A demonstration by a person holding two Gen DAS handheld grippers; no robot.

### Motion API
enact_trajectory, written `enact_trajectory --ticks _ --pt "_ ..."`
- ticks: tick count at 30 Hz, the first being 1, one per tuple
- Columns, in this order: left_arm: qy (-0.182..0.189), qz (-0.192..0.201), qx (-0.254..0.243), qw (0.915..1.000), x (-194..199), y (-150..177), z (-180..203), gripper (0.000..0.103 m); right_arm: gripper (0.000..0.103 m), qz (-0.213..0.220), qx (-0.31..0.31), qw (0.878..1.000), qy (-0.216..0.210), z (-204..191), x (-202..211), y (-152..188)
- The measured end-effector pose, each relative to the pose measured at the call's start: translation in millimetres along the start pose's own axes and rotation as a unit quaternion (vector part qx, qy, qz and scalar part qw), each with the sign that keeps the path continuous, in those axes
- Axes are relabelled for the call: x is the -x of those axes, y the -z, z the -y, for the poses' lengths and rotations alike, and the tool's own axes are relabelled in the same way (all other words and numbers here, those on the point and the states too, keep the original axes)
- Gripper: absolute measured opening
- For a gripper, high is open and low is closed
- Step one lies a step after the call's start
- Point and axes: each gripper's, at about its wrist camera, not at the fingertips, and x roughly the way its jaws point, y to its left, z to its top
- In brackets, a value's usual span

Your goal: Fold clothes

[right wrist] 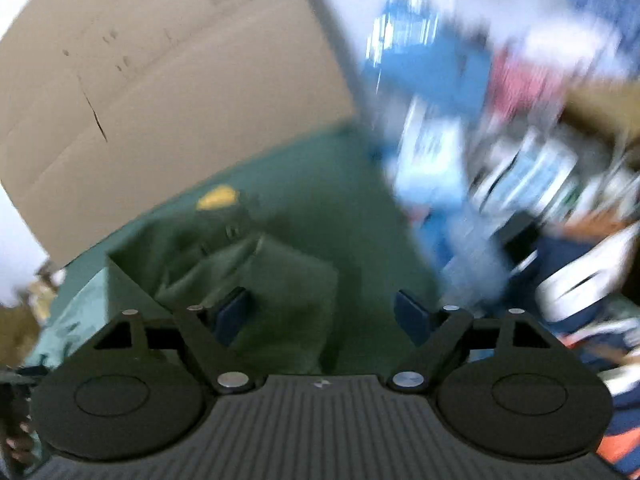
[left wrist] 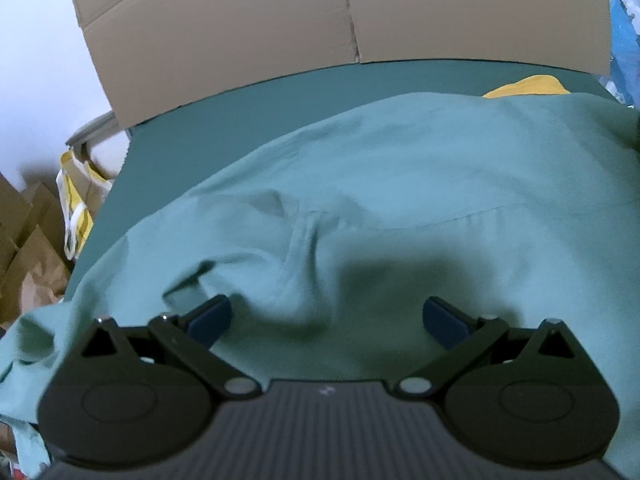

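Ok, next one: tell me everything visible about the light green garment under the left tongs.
The light green garment looks like thin woven cloth, a shirt perhaps, though its type is unclear. It lies spread and unfolded over the darker green table, its near left part spilling over the edge. A faint seam line crosses it, and wrinkles bunch near the middle. Its far edge partly covers a yellow cloth. The left tongs are open above it, casting a shadow; whether they touch it is unclear.
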Motion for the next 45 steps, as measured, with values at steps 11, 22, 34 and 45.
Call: enact_trajectory --ticks 11,22,34,45 --pt "-0.001 0.02 0.008 0.9998 15.8 3.6 -15.4 0.102 0.014 0.027 0.143 0.986 -0.082 -117.1 17.2 -1.2" --pt "0.022 0.031 0.016 0.9992 11.4 4.7 -28.6 0.102 0.013 0.362 0.309 0.782 0.402 -125.1 158.2 -4.1" --pt "-0.002 0.019 -0.002 0.9998 10.2 8.4 -40.2 0.102 0.018 0.036 0.255 0.799 0.543 39.8 45.2 25.0" --pt "-0.032 -0.004 0.019 0.9993 14.1 19.2 -55.2 0.103 0.063 0.12 -0.034 0.859 0.497 -0.3 144.0 3.3"
